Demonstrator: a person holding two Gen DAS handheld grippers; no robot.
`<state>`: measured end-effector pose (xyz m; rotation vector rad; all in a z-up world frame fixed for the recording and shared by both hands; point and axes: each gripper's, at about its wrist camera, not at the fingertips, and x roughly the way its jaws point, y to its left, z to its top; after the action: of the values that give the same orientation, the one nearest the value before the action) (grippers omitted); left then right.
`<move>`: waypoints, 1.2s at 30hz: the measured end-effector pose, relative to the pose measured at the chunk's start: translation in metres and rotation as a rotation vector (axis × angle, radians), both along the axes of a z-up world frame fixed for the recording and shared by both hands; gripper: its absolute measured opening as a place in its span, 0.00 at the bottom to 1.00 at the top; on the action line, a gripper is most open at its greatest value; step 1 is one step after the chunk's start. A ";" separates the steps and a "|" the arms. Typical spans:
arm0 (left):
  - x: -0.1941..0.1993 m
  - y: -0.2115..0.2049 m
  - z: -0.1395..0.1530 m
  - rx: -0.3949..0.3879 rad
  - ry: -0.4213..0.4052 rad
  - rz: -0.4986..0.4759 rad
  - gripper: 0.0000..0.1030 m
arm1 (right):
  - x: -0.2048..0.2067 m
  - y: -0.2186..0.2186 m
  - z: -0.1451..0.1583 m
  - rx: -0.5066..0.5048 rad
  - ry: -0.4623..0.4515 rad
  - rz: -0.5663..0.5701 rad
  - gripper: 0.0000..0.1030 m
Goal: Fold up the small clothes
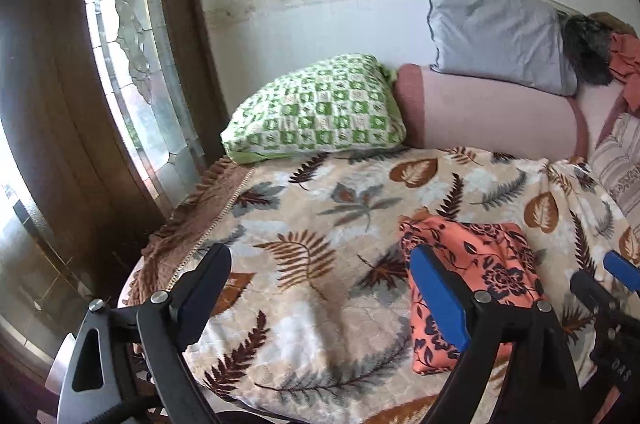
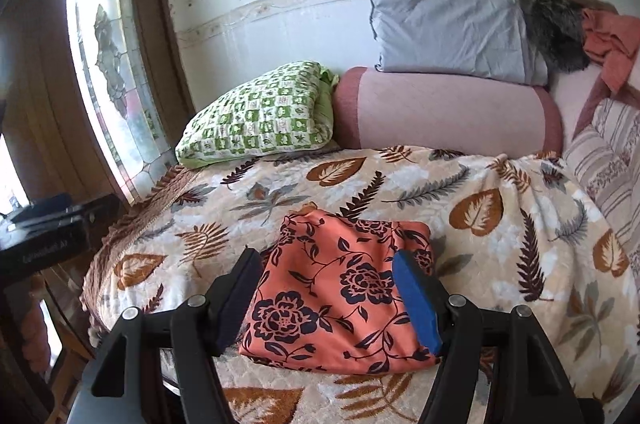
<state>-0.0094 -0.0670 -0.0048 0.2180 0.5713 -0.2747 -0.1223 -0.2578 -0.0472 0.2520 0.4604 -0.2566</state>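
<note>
Folded orange floral garment (image 2: 340, 300) lies on the leaf-print blanket (image 2: 500, 224) of the bed, directly ahead of the right hand-held gripper (image 2: 332, 304), whose released fingers straddle it without clamping. The left hand-held gripper (image 1: 320, 300) hovers spread wide with the garment off to its right, past its blue fingertip (image 1: 438, 294). Beyond both grippers sit a green checked pillow (image 2: 260, 115) and a pink bolster (image 2: 440, 111).

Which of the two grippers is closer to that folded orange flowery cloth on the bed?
Right. The right gripper hangs open directly over the orange floral cloth; the left gripper hangs open beside it, over the leaf-print blanket.
</note>
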 end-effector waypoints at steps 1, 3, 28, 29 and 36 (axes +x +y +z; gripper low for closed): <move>-0.001 0.001 0.000 -0.008 -0.003 0.002 0.89 | 0.000 0.003 -0.001 -0.011 0.005 0.005 0.70; -0.001 0.003 -0.001 -0.026 -0.008 0.022 0.89 | -0.002 0.006 -0.004 -0.030 0.018 0.018 0.70; -0.038 -0.046 0.010 -0.051 -0.032 -0.146 0.89 | -0.036 -0.018 -0.012 -0.074 -0.011 -0.032 0.70; -0.038 -0.046 0.010 -0.052 -0.032 -0.150 0.89 | -0.036 -0.018 -0.012 -0.073 -0.011 -0.033 0.70; -0.035 -0.045 0.010 -0.082 -0.009 -0.165 0.89 | -0.034 -0.019 -0.013 -0.067 -0.009 -0.028 0.70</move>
<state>-0.0443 -0.1125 0.0056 0.1870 0.5323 -0.4563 -0.1567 -0.2769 -0.0601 0.1941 0.4392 -0.2980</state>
